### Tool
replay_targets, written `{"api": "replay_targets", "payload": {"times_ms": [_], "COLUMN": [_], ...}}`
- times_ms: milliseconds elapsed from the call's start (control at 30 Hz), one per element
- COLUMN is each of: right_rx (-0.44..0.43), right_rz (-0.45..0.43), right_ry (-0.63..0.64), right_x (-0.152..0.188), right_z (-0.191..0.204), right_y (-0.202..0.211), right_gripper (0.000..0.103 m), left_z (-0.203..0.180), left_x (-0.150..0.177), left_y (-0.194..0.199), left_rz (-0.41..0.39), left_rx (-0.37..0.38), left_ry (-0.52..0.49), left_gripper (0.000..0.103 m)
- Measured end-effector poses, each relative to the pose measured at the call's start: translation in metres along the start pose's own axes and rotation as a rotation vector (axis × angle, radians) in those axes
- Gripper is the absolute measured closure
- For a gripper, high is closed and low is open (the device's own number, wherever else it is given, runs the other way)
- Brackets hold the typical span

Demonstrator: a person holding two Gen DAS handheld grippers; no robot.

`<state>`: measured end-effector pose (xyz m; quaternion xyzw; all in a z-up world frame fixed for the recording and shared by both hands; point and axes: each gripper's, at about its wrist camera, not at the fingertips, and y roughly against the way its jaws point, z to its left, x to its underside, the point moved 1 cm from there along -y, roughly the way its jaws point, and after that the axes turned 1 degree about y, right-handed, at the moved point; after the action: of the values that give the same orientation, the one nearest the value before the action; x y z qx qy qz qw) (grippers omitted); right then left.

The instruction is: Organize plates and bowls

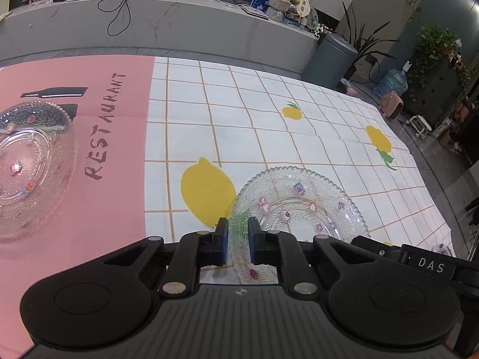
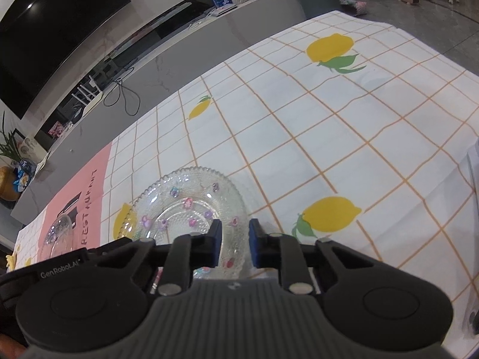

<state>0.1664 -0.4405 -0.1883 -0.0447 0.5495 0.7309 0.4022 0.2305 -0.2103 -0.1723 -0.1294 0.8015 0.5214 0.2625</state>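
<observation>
A clear beaded glass plate (image 1: 299,206) with small flower decals lies on the lemon-print tablecloth. In the left wrist view my left gripper (image 1: 238,227) is shut on the plate's near left rim, which sits between the blue pads. The right wrist view shows the same plate (image 2: 185,206), with my right gripper (image 2: 235,233) shut on its near right rim. Part of the right gripper's body (image 1: 425,258) shows beyond the plate's right side. A stack of clear glass dishes (image 1: 33,161) rests on the pink mat to the left, also seen as the dishes (image 2: 58,233) in the right wrist view.
The pink "RESTAURANT" mat (image 1: 113,137) covers the table's left part and the checked lemon cloth (image 2: 329,119) the rest. Beyond the far table edge runs a grey counter (image 1: 179,27) with cables. A grey bin (image 1: 329,59) stands past the far right corner.
</observation>
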Motion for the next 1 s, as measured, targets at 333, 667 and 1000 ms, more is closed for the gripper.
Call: {"api": "replay_targets", "payload": {"times_ms": [333, 667, 1000], "right_rx": [0.007, -0.012, -0.1], "right_rz": [0.019, -0.035, -0.062], "right_ry": [-0.026, 0.021, 0.09], "right_x": [0.001, 0.004, 0.027], "right_z": [0.0, 0.022, 0.068], "right_y": [0.013, 0.063, 0.118], "right_gripper": [0.094, 0.094, 0.095], "left_z": [-0.005, -0.006, 0.02], "left_x": [0.001, 0.005, 0.027], "left_y": [0.016, 0.067, 0.148], "left_rz": [0.004, -0.05, -0.125], "left_rx": [-0.008, 0.011, -0.021], "left_ry": [-0.02, 0.01, 0.067], "left_gripper": [0.092, 0.092, 0.092]}}
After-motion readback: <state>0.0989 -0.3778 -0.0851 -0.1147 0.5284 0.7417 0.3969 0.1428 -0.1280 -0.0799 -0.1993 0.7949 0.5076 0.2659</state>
